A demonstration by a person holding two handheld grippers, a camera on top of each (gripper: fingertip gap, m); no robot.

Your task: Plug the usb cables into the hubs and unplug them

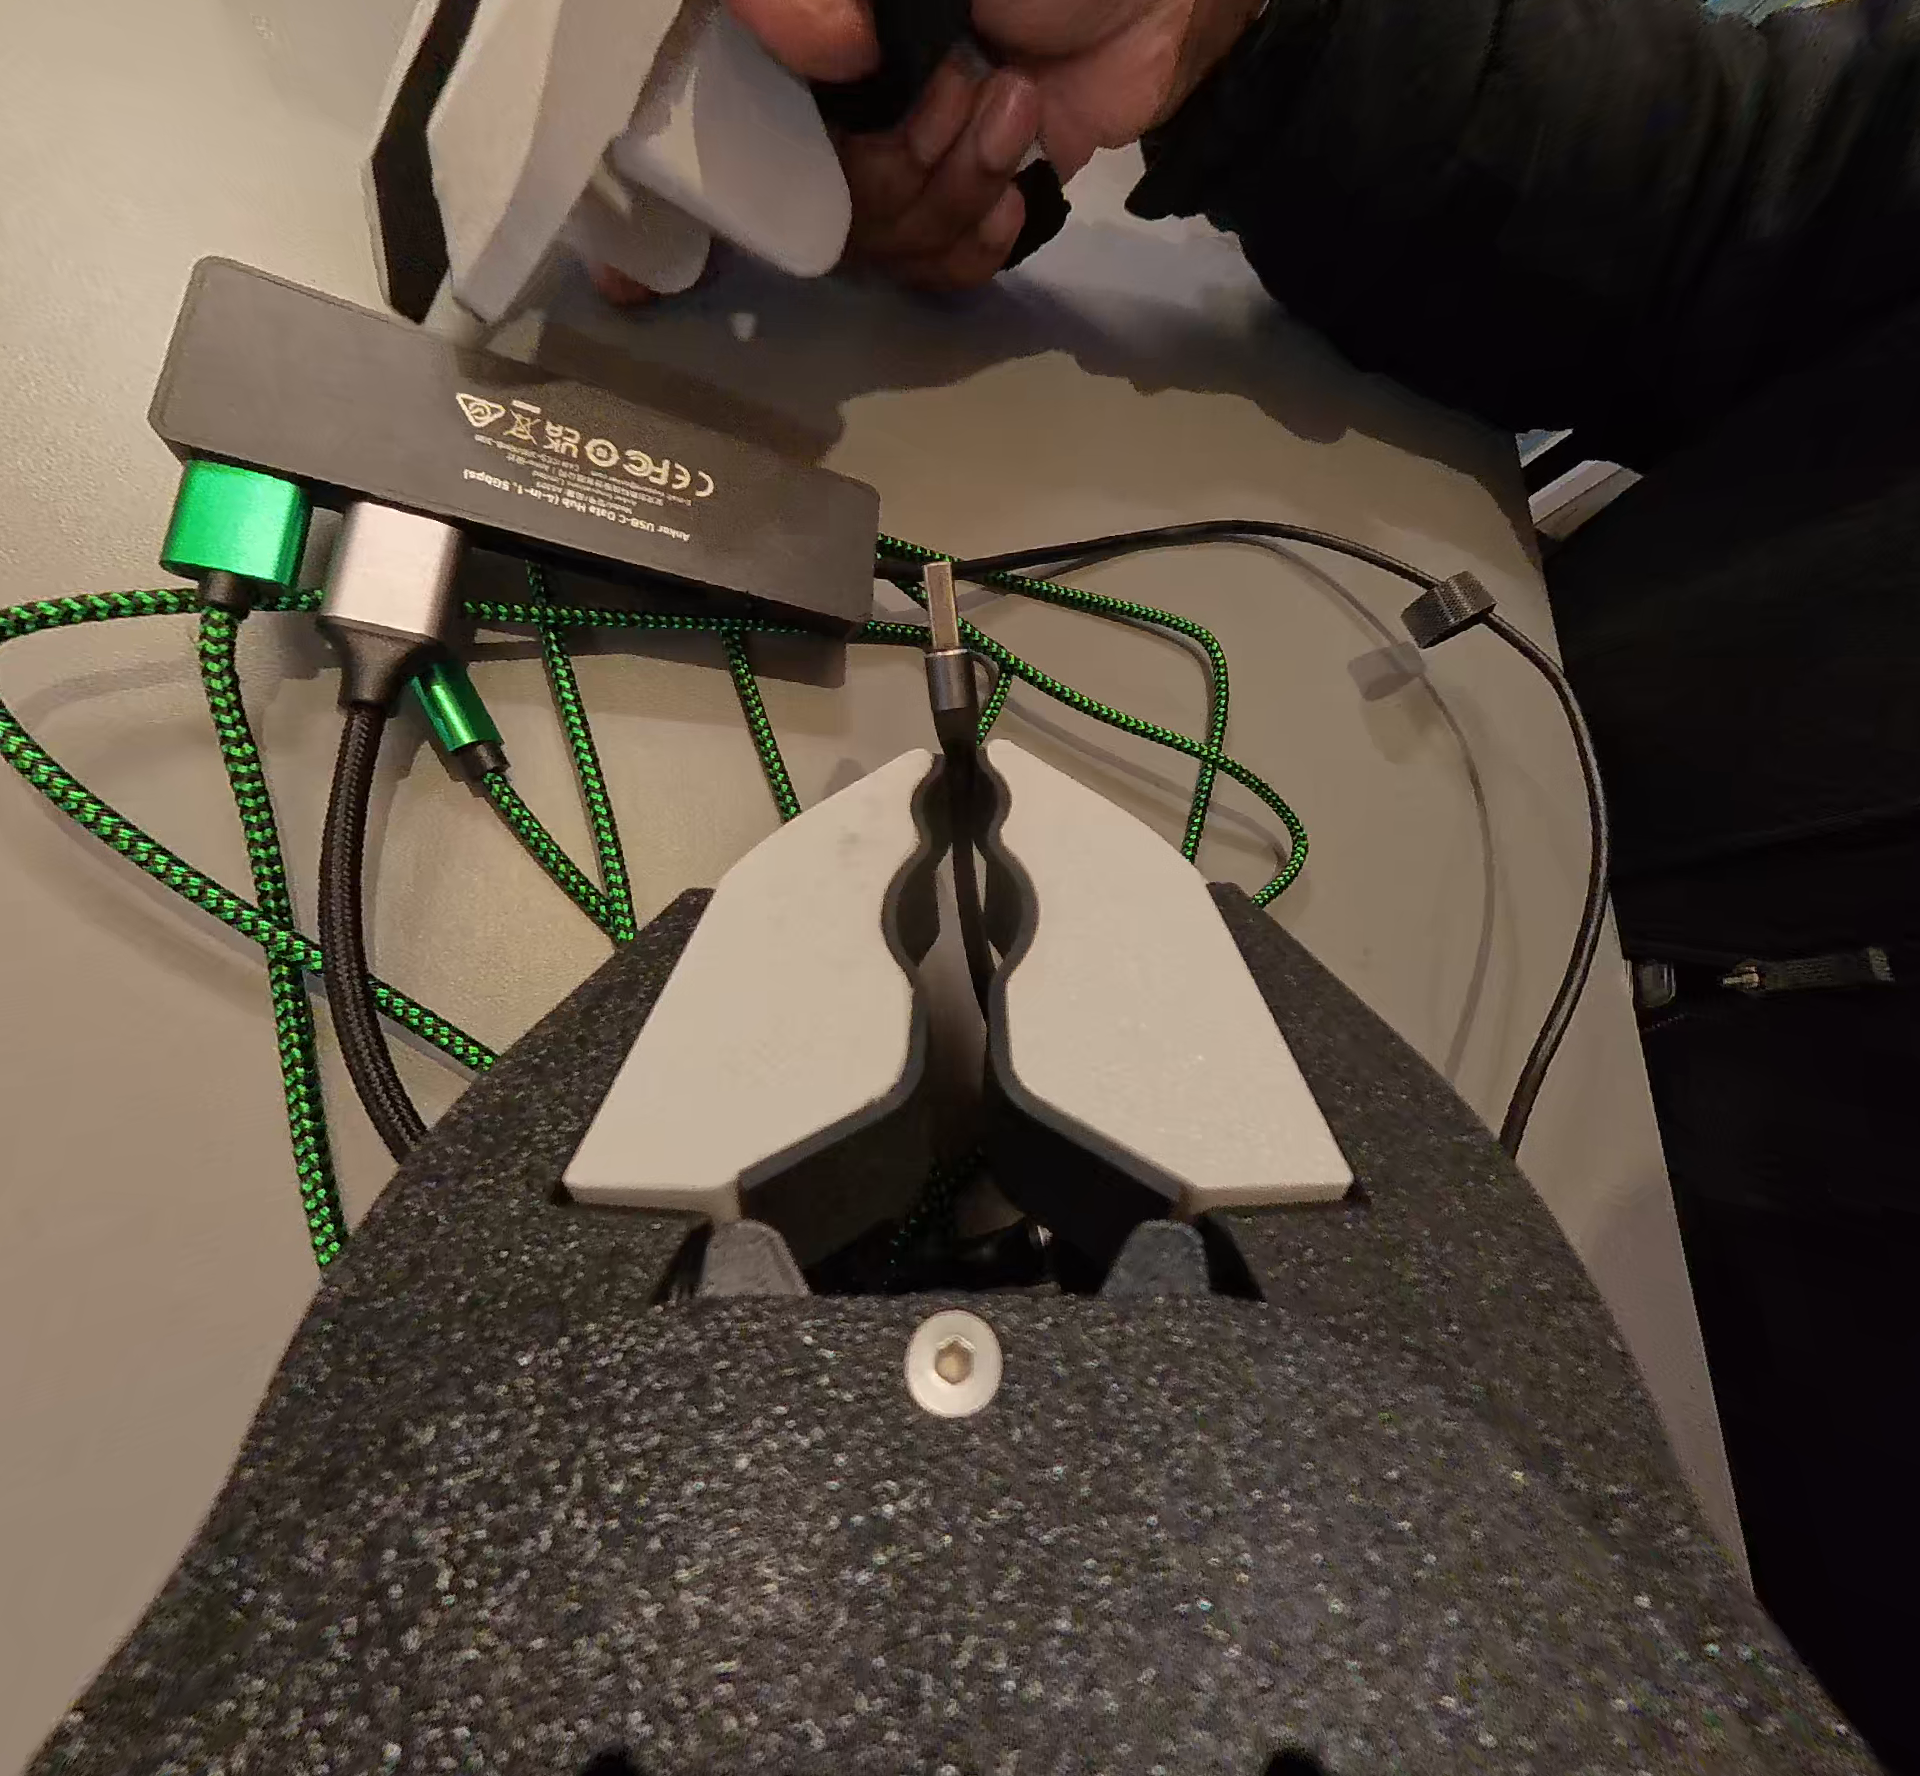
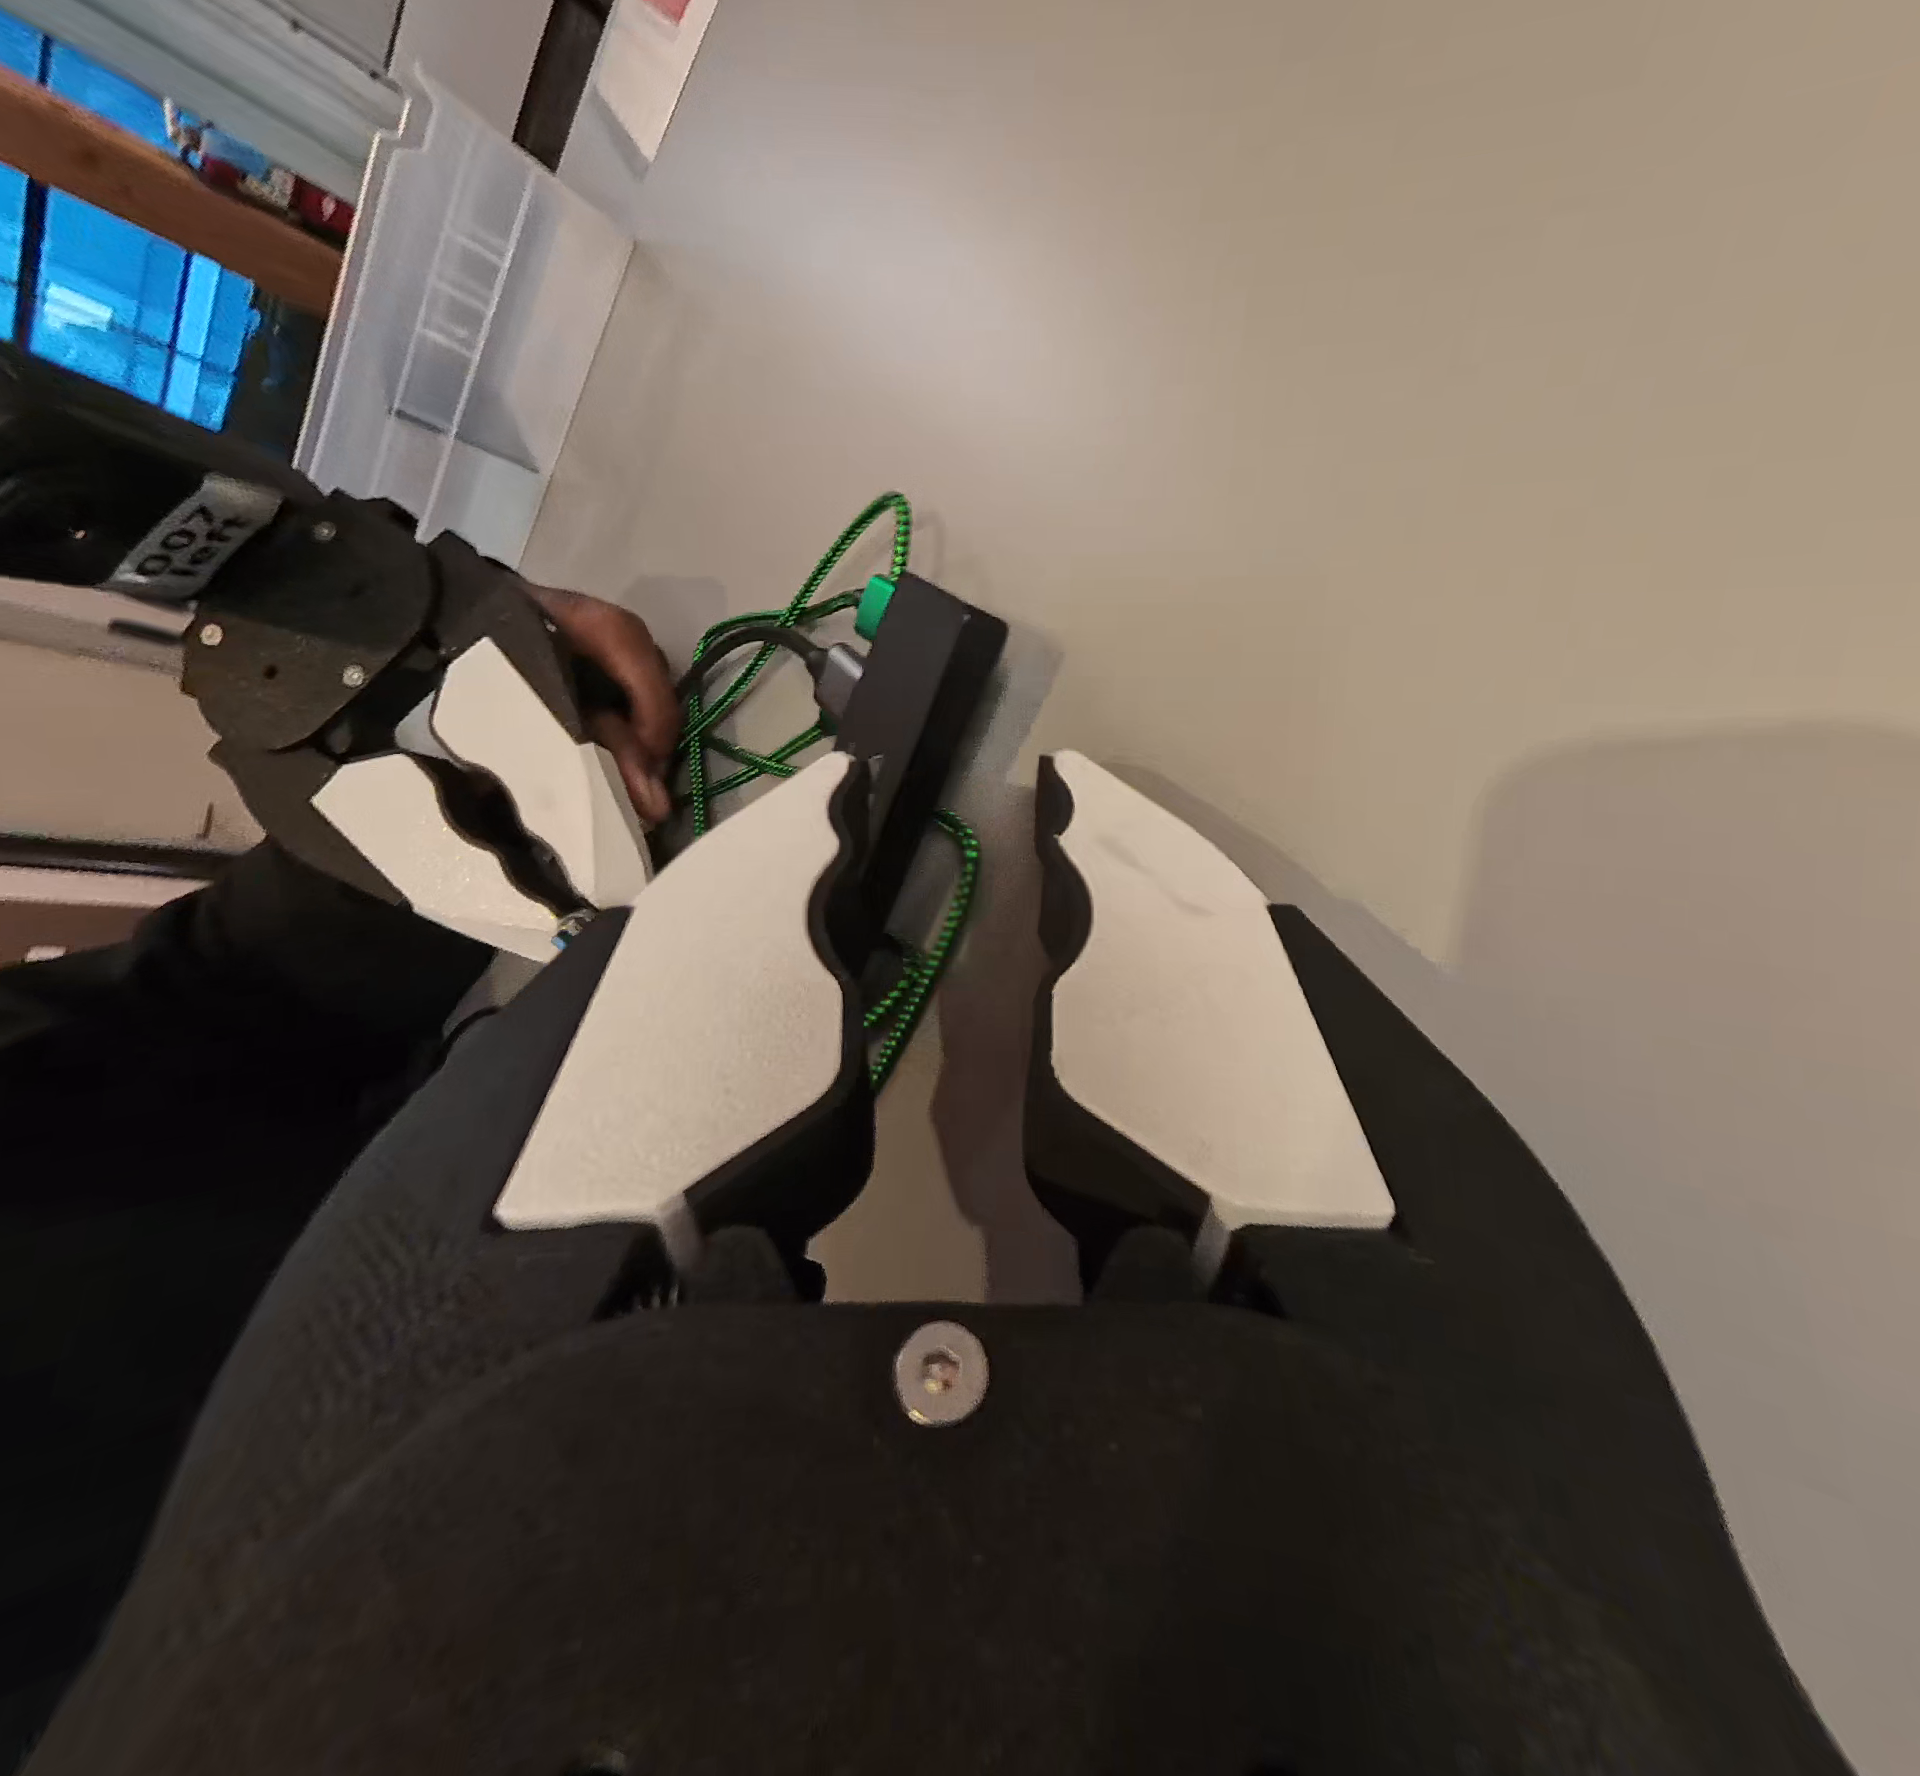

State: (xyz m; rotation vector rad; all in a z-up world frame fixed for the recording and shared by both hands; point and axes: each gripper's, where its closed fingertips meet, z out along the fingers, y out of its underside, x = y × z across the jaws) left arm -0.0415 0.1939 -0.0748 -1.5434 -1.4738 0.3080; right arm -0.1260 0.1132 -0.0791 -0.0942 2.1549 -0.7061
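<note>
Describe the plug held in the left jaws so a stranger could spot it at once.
Find the black hub on the pale table, with a green plug and a grey plug in its edge. Right of them, off the hub, a slim silver plug stands upright on a black cable pinched by the left gripper. It alone is unplugged and held.

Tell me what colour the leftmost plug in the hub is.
Bright metallic green plug, on a green-and-black braided cable; clearest in the left wrist view.

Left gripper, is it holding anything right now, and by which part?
The left gripper is shut on the black cable, pinching the cord just behind its small metal plug, which sticks out past the fingertips toward the hub.
</note>
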